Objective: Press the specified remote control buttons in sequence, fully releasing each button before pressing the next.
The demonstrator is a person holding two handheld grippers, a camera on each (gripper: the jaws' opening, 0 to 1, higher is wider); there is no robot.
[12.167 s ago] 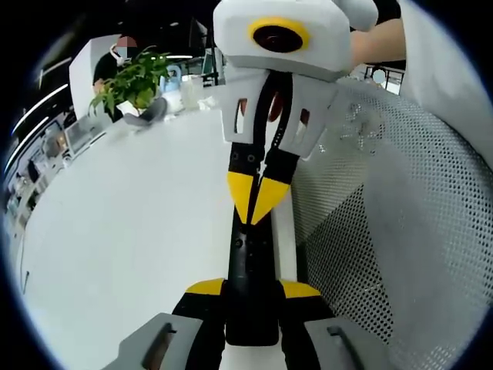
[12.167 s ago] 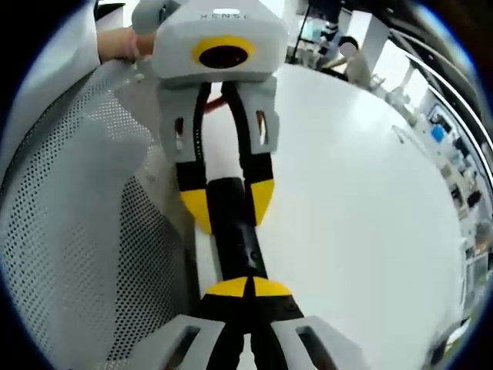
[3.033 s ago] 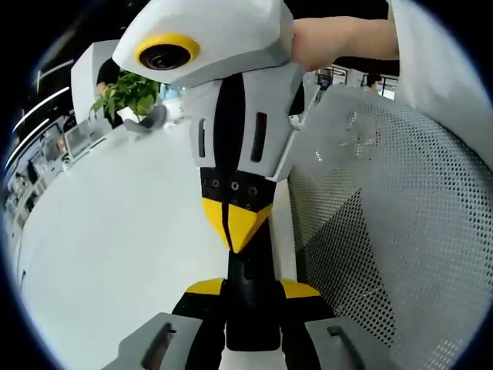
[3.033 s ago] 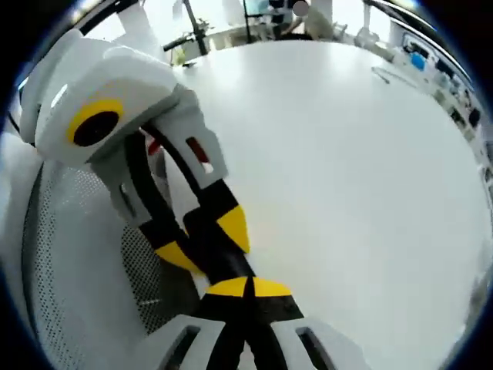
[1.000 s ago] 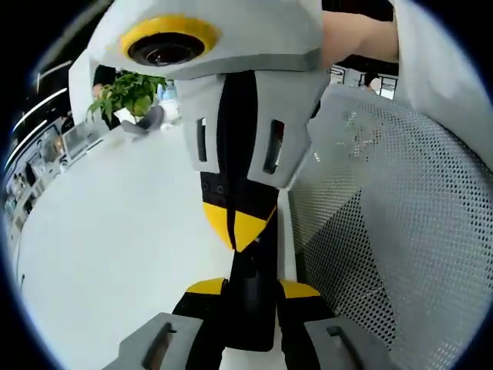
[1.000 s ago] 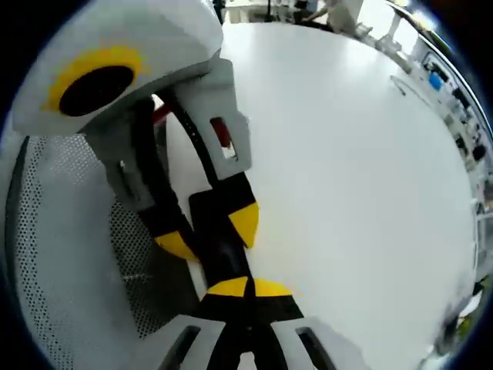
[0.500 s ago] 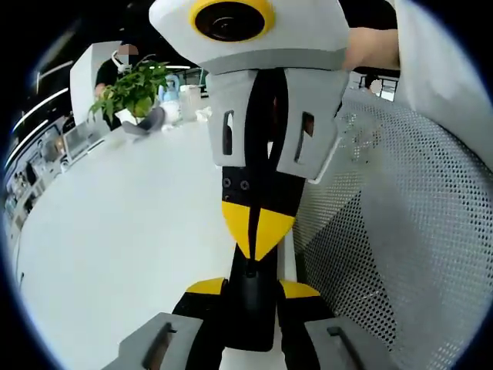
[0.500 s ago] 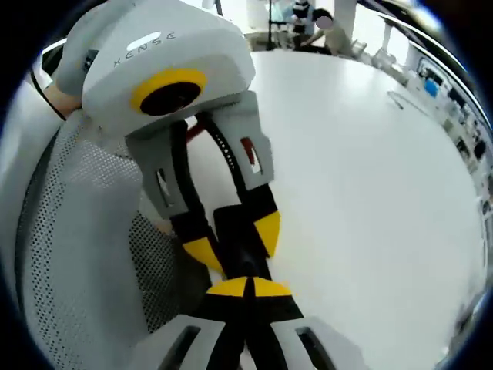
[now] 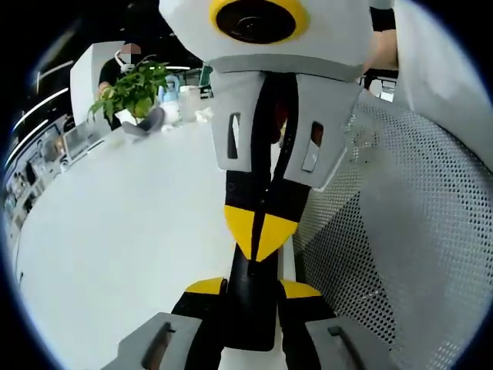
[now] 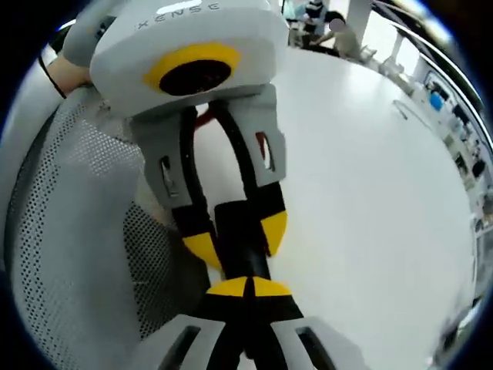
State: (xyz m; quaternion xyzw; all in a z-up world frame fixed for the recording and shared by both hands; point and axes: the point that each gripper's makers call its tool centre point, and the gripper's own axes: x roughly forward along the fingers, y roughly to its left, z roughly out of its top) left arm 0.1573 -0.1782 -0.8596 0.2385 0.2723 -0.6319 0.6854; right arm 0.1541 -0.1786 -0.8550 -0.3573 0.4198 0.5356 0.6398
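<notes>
While the black remote control [image 9: 250, 304] is clamped at one end between the closed yellow-tipped fingers of the left gripper [image 9: 251, 287], its other end is met by the right gripper [image 9: 258, 240], whose fingers are shut together into a yellow point resting on the remote's top face. From the right gripper view, the remote control [image 10: 240, 239] is seen running away from the pinched-shut tips of the right gripper [image 10: 248, 287] and gripped on both sides by the left gripper [image 10: 235, 231]. The remote is held above the near edge of a white table [image 9: 115, 223]. A white perforated mesh surface [image 9: 400, 254] is seen just beside the table edge. A potted green plant [image 9: 132, 86] is seen at the table's far side, well apart from the grippers.
</notes>
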